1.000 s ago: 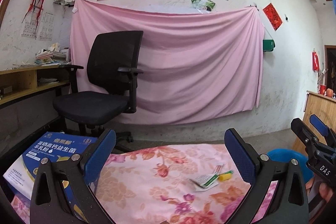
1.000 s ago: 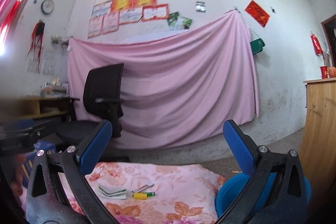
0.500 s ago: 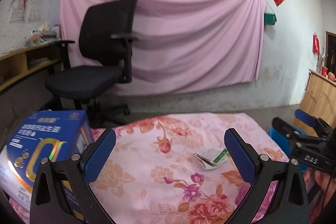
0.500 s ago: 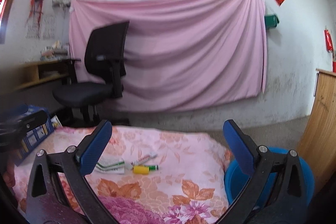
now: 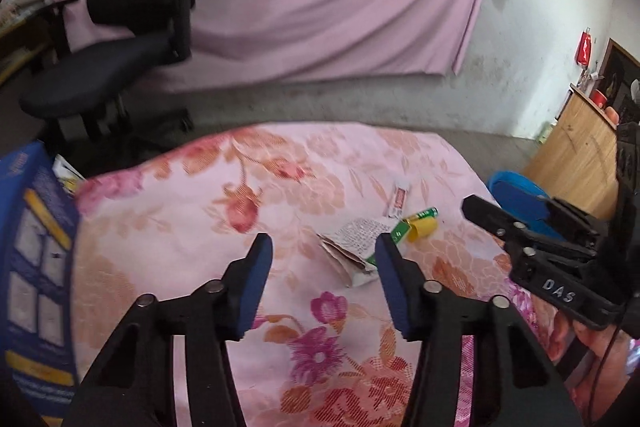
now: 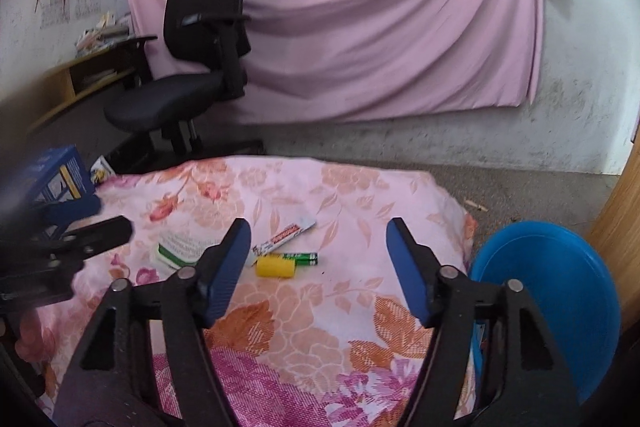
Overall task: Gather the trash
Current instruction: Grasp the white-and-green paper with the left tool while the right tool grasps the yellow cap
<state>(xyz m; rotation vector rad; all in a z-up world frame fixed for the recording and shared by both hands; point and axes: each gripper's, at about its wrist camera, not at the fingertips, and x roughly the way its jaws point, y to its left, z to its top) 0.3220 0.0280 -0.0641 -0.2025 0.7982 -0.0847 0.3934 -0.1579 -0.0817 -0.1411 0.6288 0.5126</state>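
Note:
Trash lies on a floral pink cloth (image 5: 168, 227): a folded white-and-green wrapper (image 5: 352, 247) (image 6: 178, 247), a yellow cap (image 5: 422, 227) (image 6: 276, 266), a green battery (image 6: 302, 258) and a white tube (image 5: 398, 197) (image 6: 286, 235). My left gripper (image 5: 320, 247) is open and empty, its right finger just over the wrapper's edge. My right gripper (image 6: 318, 231) is open and empty, above the cap and battery. A blue bin (image 6: 556, 291) (image 5: 516, 187) stands right of the cloth.
A blue box (image 5: 32, 259) stands at the cloth's left edge. A black office chair (image 6: 192, 67) stands behind, before a pink sheet (image 6: 380, 27) on the wall. A wooden cabinet (image 5: 576, 155) is at the right, a wooden shelf (image 6: 80, 75) at the left.
Both grippers have tilted down and moved closer to the cloth. The left one now sits next to the wrapper; the right one is over the cap and battery. Both stayed open.

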